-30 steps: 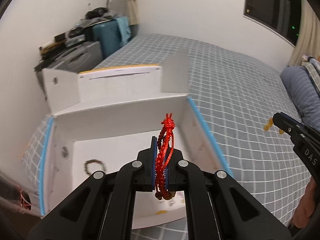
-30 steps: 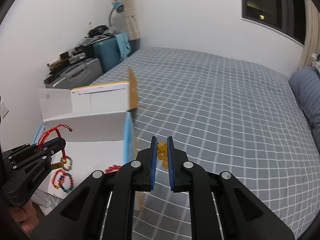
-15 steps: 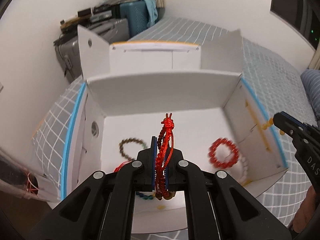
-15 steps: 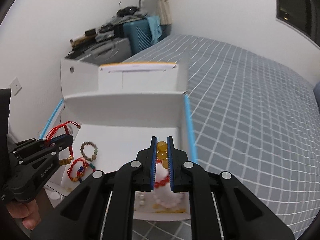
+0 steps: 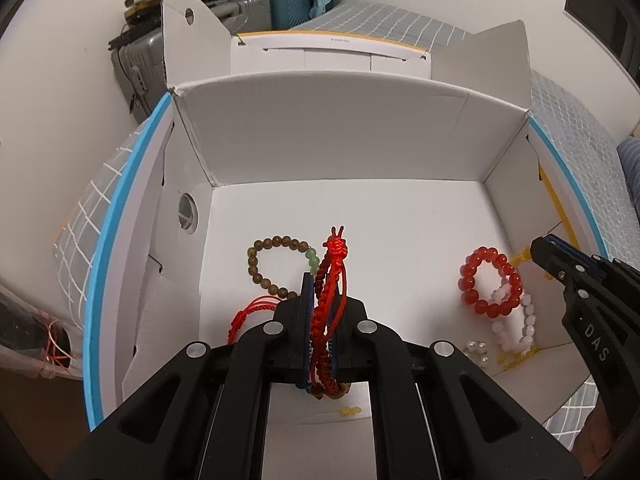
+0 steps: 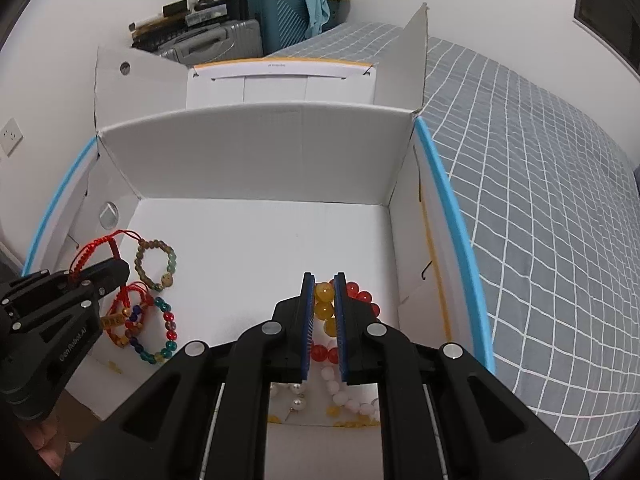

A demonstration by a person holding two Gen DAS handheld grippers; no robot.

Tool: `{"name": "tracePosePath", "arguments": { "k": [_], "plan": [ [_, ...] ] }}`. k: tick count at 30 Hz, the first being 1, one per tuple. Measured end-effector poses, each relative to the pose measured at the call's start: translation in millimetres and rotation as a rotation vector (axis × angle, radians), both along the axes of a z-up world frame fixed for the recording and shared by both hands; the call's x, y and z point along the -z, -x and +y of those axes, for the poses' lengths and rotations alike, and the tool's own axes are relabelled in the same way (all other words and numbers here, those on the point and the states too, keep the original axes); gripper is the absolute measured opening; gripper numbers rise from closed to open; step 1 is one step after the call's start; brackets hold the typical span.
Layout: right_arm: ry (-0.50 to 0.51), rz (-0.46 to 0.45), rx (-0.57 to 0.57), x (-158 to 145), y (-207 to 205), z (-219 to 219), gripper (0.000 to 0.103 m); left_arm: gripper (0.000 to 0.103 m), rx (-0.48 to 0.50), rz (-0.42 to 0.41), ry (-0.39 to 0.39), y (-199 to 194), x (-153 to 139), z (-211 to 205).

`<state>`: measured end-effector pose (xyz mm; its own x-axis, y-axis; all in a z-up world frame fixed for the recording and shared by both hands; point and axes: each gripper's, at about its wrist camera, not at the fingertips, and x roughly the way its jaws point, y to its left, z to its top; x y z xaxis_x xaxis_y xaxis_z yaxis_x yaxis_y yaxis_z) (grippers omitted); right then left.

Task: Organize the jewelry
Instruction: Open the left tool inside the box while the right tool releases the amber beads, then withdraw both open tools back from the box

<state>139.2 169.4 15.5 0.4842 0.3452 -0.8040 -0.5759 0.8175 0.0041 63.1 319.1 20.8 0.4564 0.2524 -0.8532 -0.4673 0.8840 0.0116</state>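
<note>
An open white cardboard box [image 5: 344, 140] [image 6: 256, 152] stands on the bed. My left gripper [image 5: 320, 288] is shut on a red woven cord bracelet [image 5: 332, 280] and holds it over the box's left side; it also shows in the right wrist view [image 6: 108, 268]. My right gripper [image 6: 324, 284] is shut on a yellow bead bracelet [image 6: 324, 308] over the box's right side. On the box floor lie a brown bead bracelet [image 5: 276, 264], a red bead bracelet [image 5: 490, 280], a white bead bracelet [image 5: 520, 324], a multicoloured bead bracelet [image 6: 160, 332] and pearls [image 6: 296, 394].
The box's flaps [image 6: 416, 52] stand up at the back. The bed has a grey checked cover [image 6: 540, 200]. Suitcases [image 6: 248, 36] and clutter stand by the wall behind the box. A wall socket [image 6: 10, 136] is at the left.
Both grippers have moved forward and down over the open box with their bracelets; the box floor and the bracelets on it now fill both views.
</note>
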Motion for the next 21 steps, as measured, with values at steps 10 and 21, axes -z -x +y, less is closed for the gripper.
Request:
{"name": "tracePosePath", "arguments": {
  "k": [10,21],
  "plan": [
    [-0.015,-0.061,0.015,-9,7,-7,0.050,0.019,-0.002,-0.024,0.005,9,-9,-3],
    [-0.166,-0.167,0.061,-44,57,-61,0.095,0.086,-0.021,-0.196,-0.099,70,-53,-34]
  ]
}}
